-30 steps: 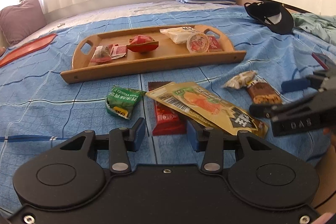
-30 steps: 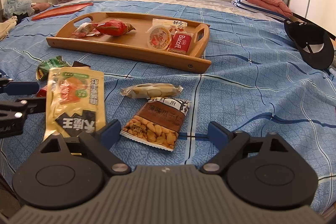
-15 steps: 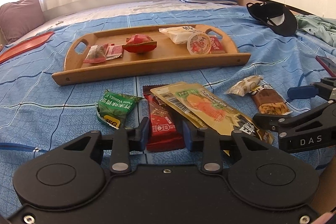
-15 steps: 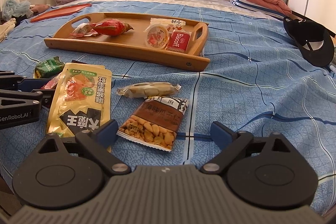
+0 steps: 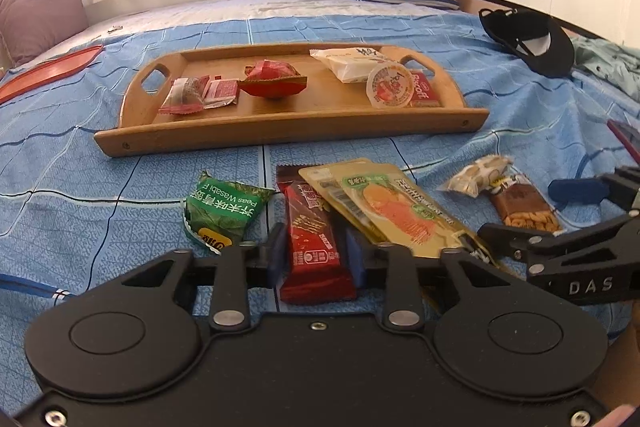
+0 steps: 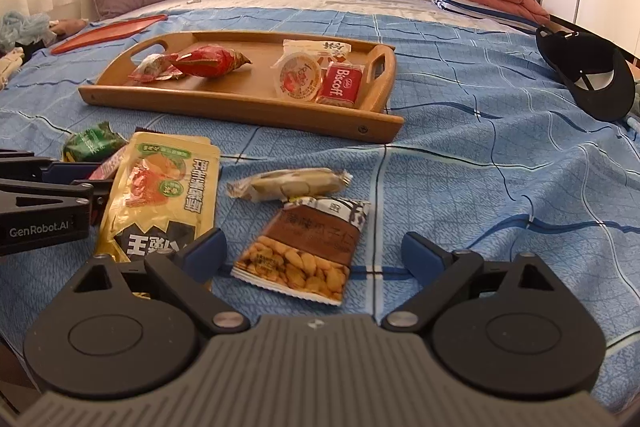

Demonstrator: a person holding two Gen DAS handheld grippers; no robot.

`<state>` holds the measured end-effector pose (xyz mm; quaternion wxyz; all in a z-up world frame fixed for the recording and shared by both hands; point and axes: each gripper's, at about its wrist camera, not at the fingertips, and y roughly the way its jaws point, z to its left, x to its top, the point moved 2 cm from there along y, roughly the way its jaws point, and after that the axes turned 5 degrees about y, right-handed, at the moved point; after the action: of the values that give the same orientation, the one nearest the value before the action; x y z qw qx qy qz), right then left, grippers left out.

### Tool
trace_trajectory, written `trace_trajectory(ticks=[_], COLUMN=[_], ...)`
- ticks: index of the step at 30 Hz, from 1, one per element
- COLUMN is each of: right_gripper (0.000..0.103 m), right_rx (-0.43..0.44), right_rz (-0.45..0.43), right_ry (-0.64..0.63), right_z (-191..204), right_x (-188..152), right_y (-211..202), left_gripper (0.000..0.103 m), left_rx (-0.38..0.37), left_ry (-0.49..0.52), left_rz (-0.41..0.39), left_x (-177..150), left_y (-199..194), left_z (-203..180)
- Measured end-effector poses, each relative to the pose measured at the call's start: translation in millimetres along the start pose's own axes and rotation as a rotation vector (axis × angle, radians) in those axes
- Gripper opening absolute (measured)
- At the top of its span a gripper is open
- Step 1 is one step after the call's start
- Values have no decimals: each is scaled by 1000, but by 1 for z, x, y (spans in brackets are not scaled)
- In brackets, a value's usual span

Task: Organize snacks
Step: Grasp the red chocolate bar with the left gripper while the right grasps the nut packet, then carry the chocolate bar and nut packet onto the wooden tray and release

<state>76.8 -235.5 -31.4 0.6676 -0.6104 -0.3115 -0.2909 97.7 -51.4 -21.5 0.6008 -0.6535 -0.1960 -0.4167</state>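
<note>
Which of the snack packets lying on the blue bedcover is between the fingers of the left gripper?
The dark red bar wrapper, partly under the yellow pouch; the left gripper is closed on it.

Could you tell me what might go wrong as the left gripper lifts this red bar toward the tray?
1. The yellow pouch overlaps the red snack bar; the left gripper, whose jaws have just closed on the bar, may drag the pouch.
2. The grip sits near the bar's lower end, so it could droop or slip before reaching the wooden tray.

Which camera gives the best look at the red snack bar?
The left wrist view: the red snack bar lies nearly whole between the left gripper's jaws. The right wrist view shows only a sliver beside the yellow pouch.
</note>
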Motion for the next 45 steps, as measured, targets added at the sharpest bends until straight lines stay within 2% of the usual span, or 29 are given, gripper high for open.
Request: trace_trajectory(ticks=[2,4,6,10,17,26,37,41,45], right_gripper=[93,82,64,55,51,50,50,50,50], right_rx=[2,18,27,20,29,30,63,93,151], right_rz=[-10,-18,-23,-39,-63,-125,-157,-138,-72], right_ry=[-5,-13,-25,-43,-28,-4,84,95,124], right_z=[3,6,10,15,13,9,-2,1,4], right_x=[0,-1,-2,-2,2,21,59,78,97], right_y=[-1,-3,-6,-10,-23,-40,-42,-33,-17], left_gripper=[23,23,23,23,23,23,23,23,23], left_rx=[-5,-3,5,17,49,89,96,89,27], left_ry=[-2,-4,8,24,10,8,-31,-41,-93], left_rz=[-7,-13,-20,-26,-31,-60,-103,-96,-33], left_x=[-1,-2,-4,-6,-5,6,40,58,76], left_y=[0,-2,-5,-12,-27,-39,-48,-41,-24], left_z=[2,3,2,3,13,34,63,75,89])
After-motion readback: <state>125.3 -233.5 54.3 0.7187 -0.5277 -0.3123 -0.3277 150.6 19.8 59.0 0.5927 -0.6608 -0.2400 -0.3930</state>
